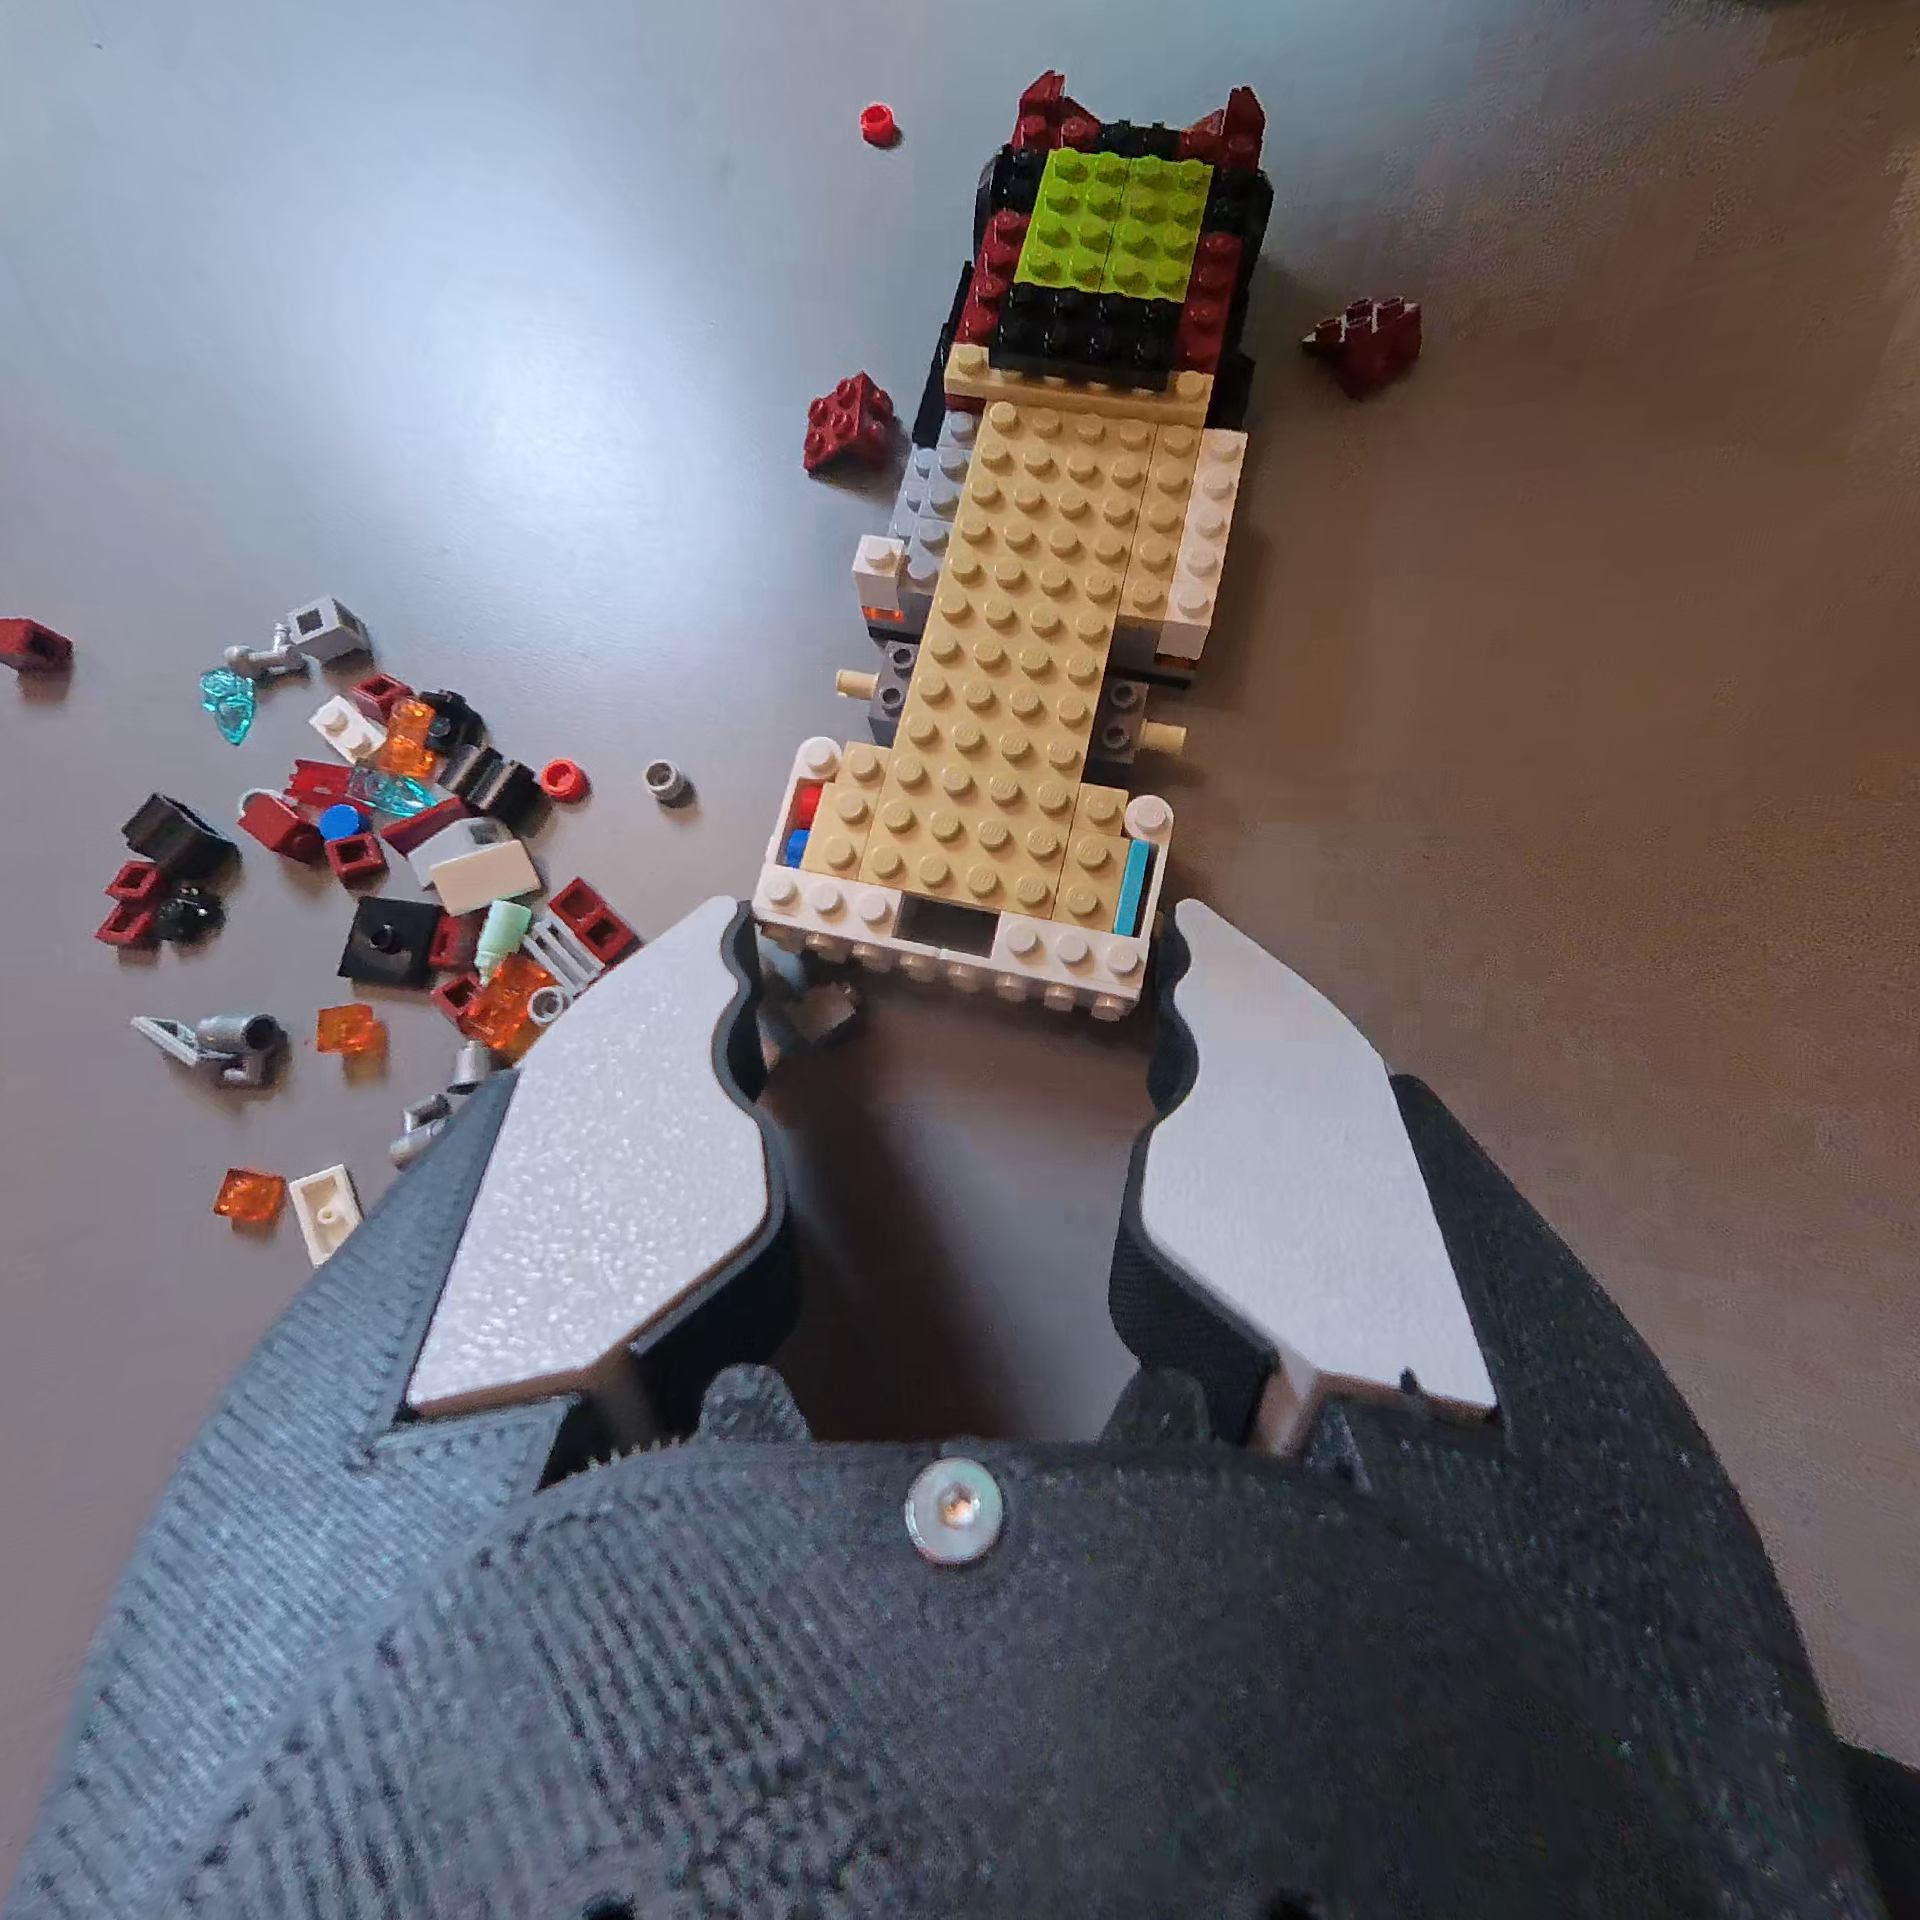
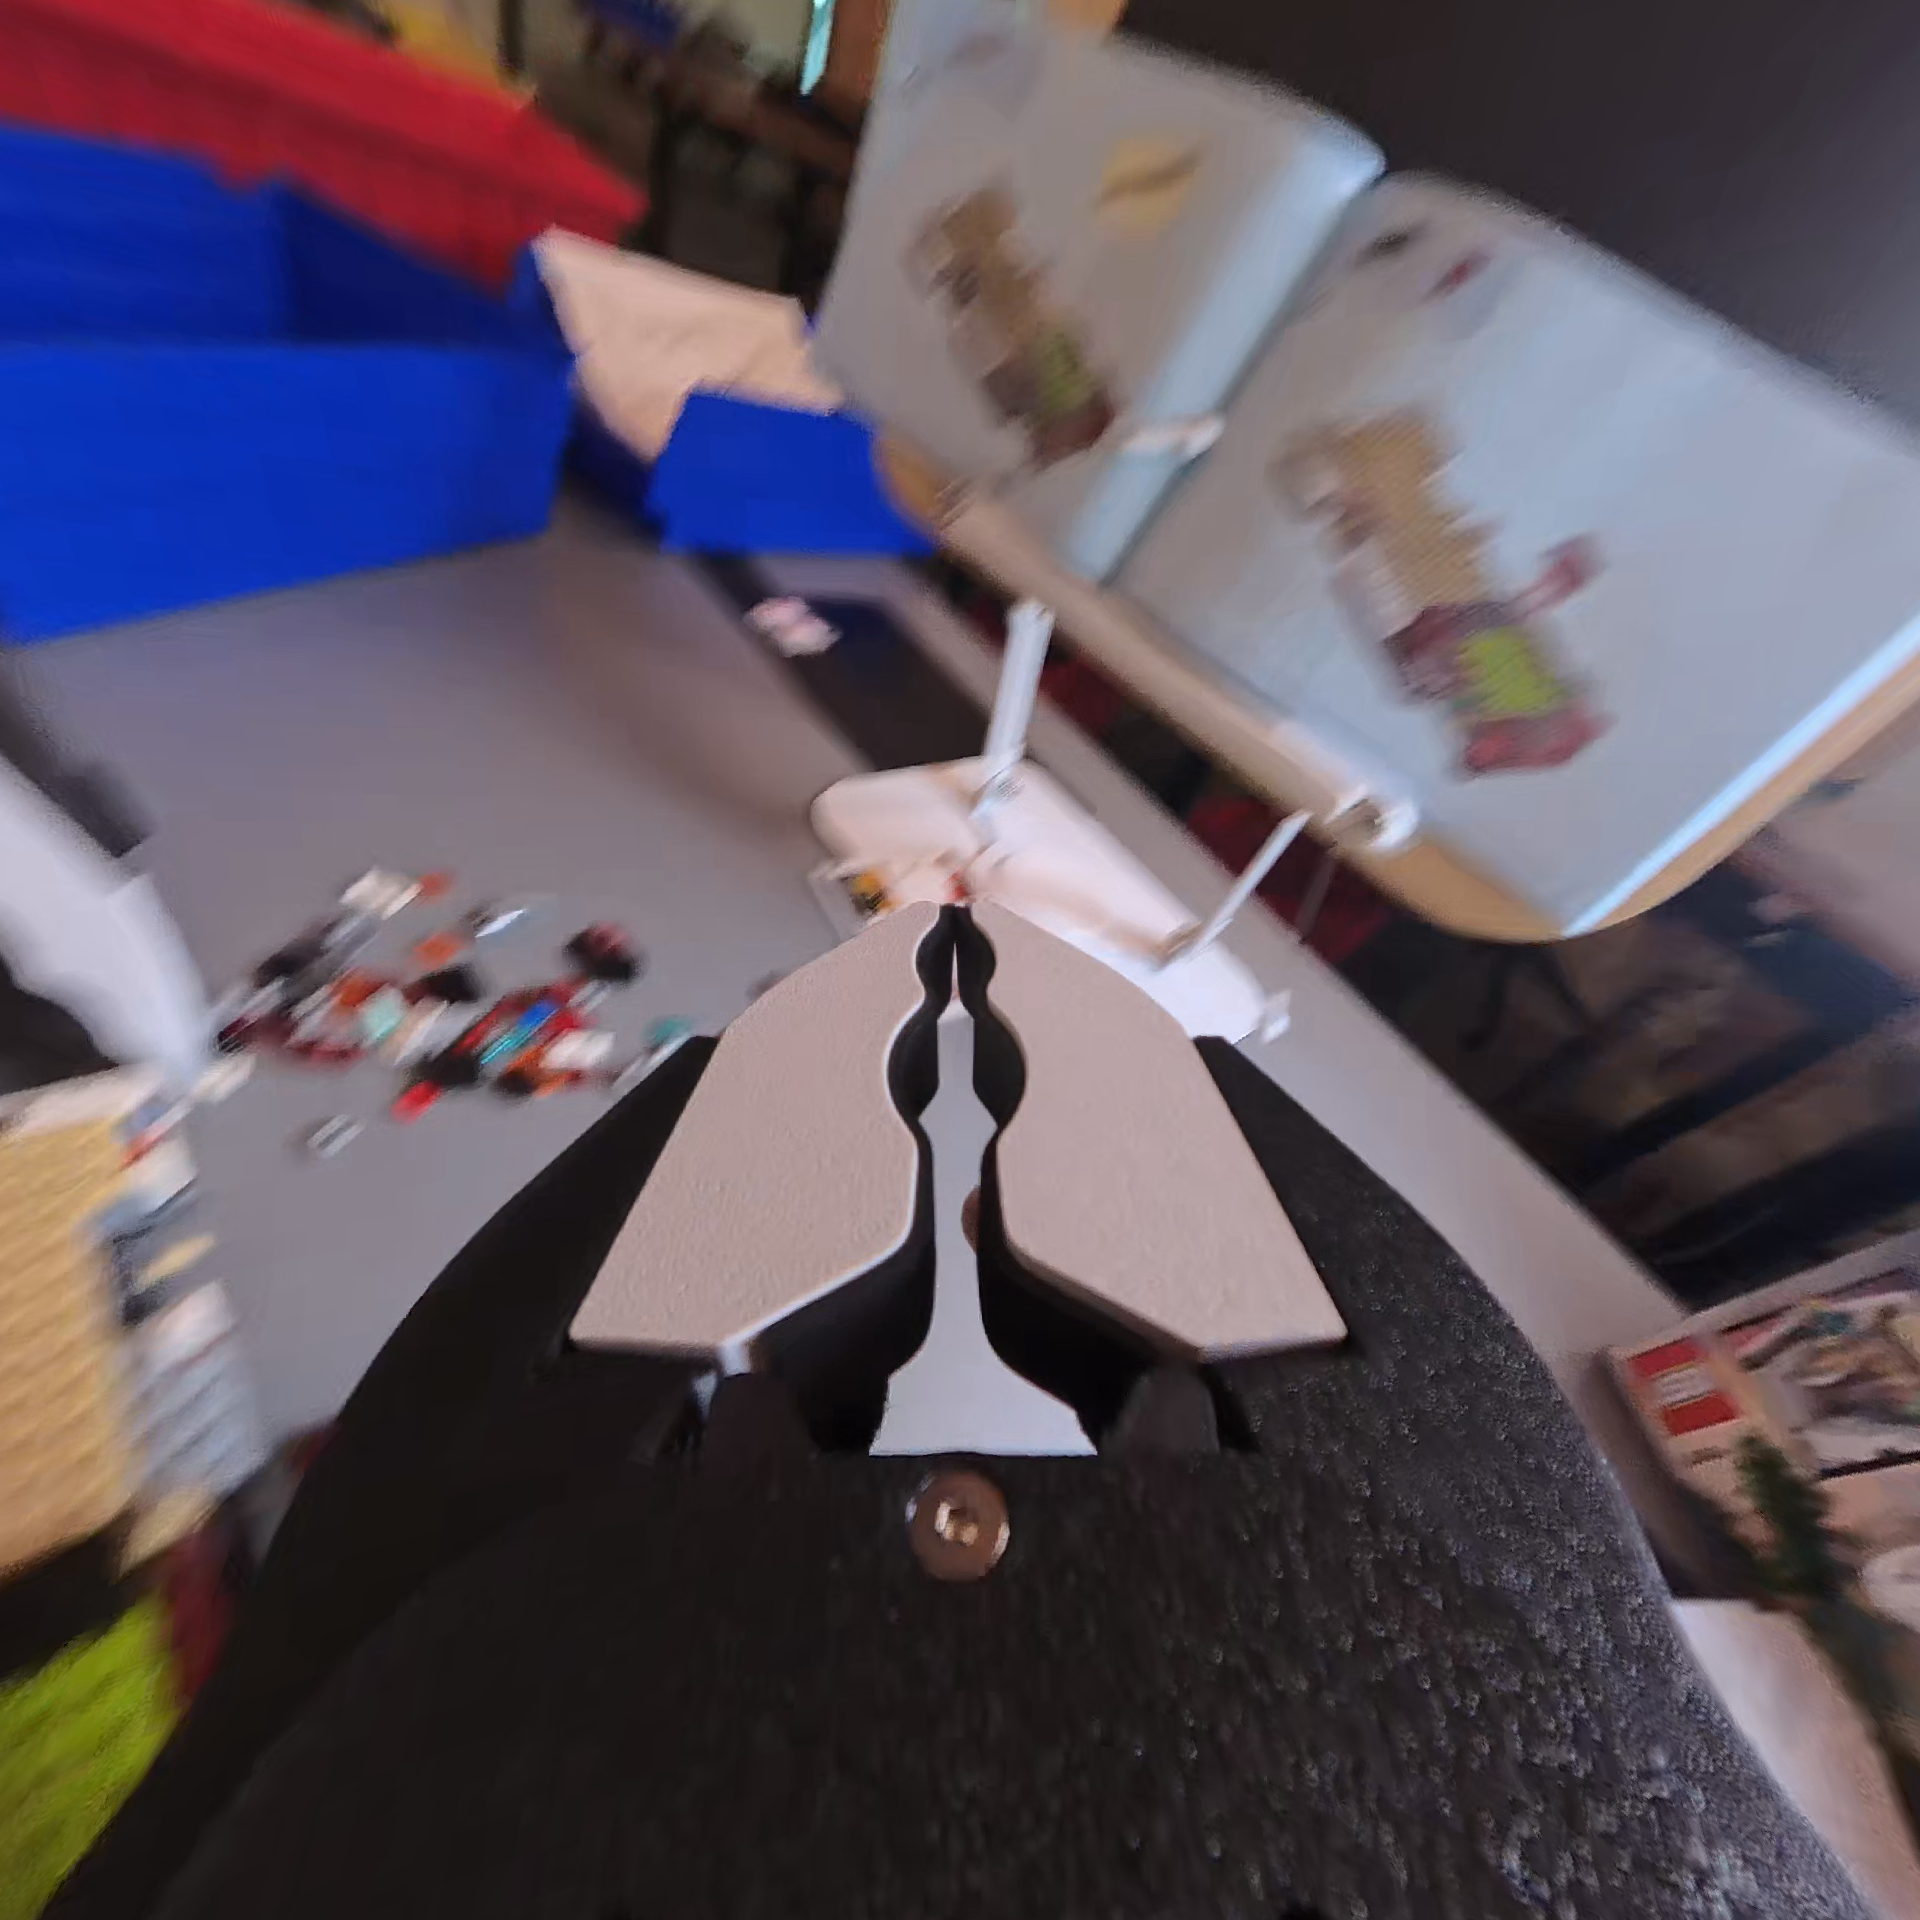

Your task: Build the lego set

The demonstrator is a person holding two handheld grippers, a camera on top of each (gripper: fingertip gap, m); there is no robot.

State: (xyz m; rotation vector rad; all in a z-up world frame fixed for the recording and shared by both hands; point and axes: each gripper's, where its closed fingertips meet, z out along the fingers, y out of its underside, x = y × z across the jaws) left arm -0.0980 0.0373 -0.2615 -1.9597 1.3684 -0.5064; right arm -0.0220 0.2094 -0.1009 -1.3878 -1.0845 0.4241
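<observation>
- The brick model (image 1: pixel 1049 644), a long build with a tan studded deck, a lime patch and dark red pieces at its far end, lies flat on the grey table (image 1: pixel 468 364), its white near end between the tips of the left gripper (image 1: pixel 951 961).
- The left gripper's jaws flank that white end; the black pads (image 1: pixel 740 971) look to touch its corners, though firm pressure cannot be told. To judge by this, a steady hold would want both pads flat on the white side walls, below the studs, so the build does not twist.
- A small dark piece (image 1: pixel 821 1013) sits just under the near end by the left pad and could get in the way.
- The right gripper (image 2: pixel 956 920) is raised above the table, fingertips together with nothing seen between them; its view is blurred.
- Loose bricks (image 1: pixel 416 852) lie scattered left of the model, two dark red pieces (image 1: pixel 847 421) beside its far half.
- Beyond stand an open instruction booklet (image 2: pixel 1403 468) on a white stand (image 2: pixel 1039 831) and blue bins (image 2: pixel 260 468).
</observation>
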